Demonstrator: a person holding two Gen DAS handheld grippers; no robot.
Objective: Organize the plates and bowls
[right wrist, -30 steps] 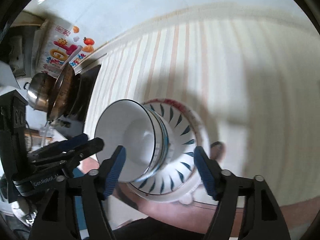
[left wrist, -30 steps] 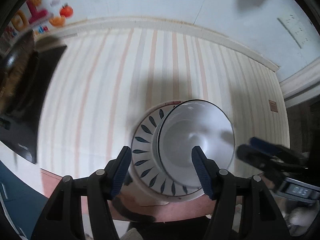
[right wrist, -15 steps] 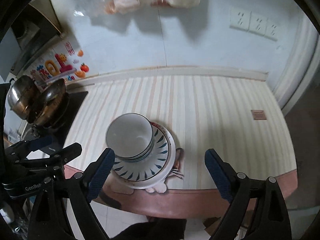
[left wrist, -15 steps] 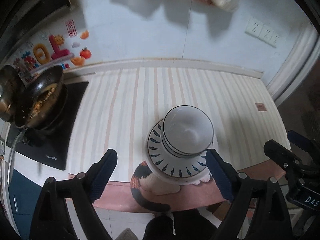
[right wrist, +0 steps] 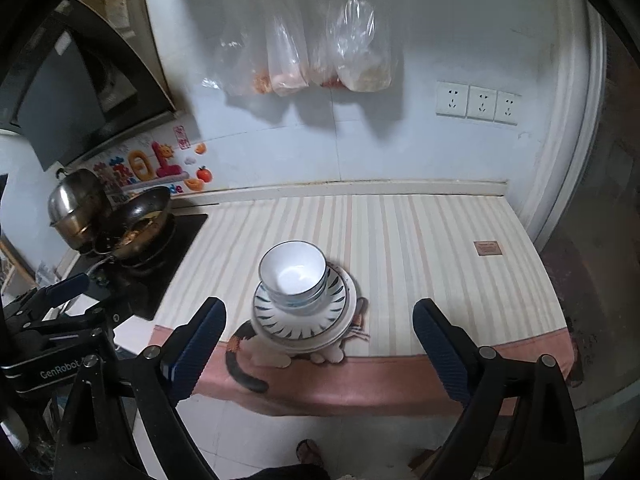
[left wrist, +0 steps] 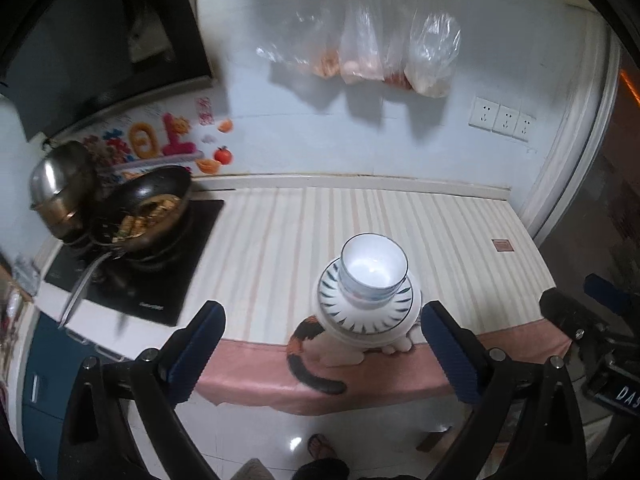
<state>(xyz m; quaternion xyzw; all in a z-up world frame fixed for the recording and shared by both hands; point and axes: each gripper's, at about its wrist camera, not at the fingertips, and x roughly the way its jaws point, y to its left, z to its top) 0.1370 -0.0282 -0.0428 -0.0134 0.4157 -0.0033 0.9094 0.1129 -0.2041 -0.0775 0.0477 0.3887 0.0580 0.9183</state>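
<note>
Far left: steel pot (left wrist: 60, 188) and wok (left wrist: 148, 206) with food are sitting on the black induction cooktop (left wrist: 160, 276). Left gripper (left wrist: 322, 350) is hovering off the near edge of the counter, jaws spread wide, gripping nothing. Centre: stacked white bowls (right wrist: 294, 276) are resting on the blue-leaf-pattern plates (right wrist: 304, 320), sitting near the front edge of the striped cat-print counter mat (right wrist: 420, 248). Right gripper (right wrist: 318, 344) is hanging back too, jaws wide apart, empty. Plastic bags (right wrist: 304, 48) are hanging on the far wall; wall sockets (right wrist: 476, 104) at right.
</note>
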